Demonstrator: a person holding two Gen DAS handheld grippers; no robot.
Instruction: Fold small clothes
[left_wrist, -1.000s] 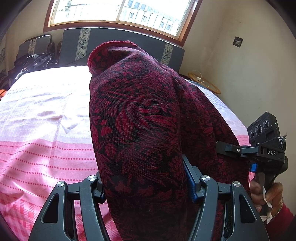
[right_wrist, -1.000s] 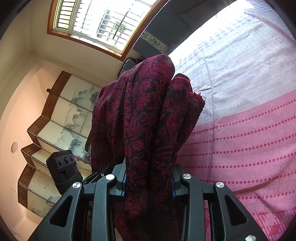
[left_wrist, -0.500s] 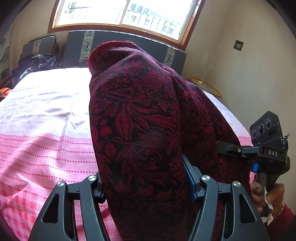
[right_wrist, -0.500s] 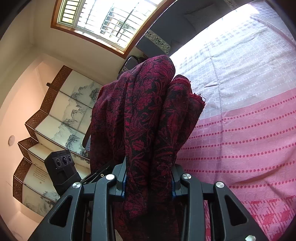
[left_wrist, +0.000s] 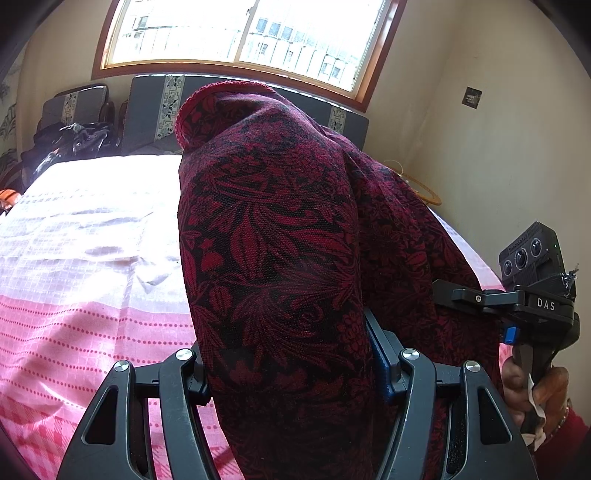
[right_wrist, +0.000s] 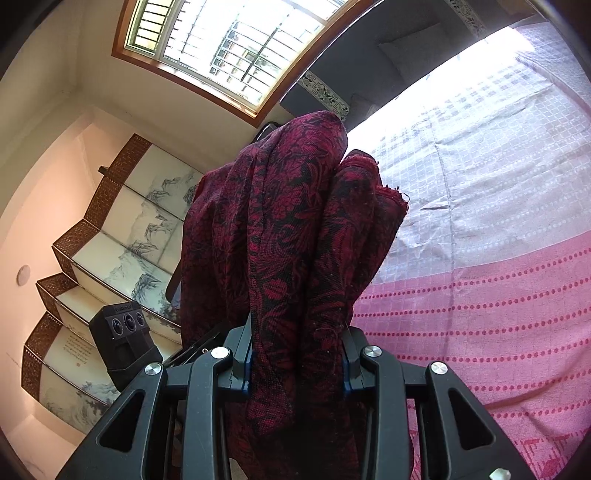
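A dark red cloth with a black floral pattern (left_wrist: 273, 251) hangs bunched between both grippers, lifted above the bed. My left gripper (left_wrist: 291, 365) is shut on one end of it, the cloth covering its fingertips. My right gripper (right_wrist: 297, 354) is shut on the other end (right_wrist: 295, 236), which stands up in thick folds over the jaws. The right gripper's body and the hand holding it show in the left wrist view (left_wrist: 535, 295), close to the right. The left gripper's camera block shows in the right wrist view (right_wrist: 123, 332).
A bed with a pink and white dotted sheet (left_wrist: 74, 280) lies below, also in the right wrist view (right_wrist: 498, 258). A dark headboard (left_wrist: 155, 110) and window (left_wrist: 243, 33) are behind. A folding painted screen (right_wrist: 110, 236) stands to the left. A round tray (left_wrist: 421, 184) sits by the wall.
Both grippers have risen and tilted slightly with the cloth still clamped; the window and headboard sit lower in view. The grips have not changed.
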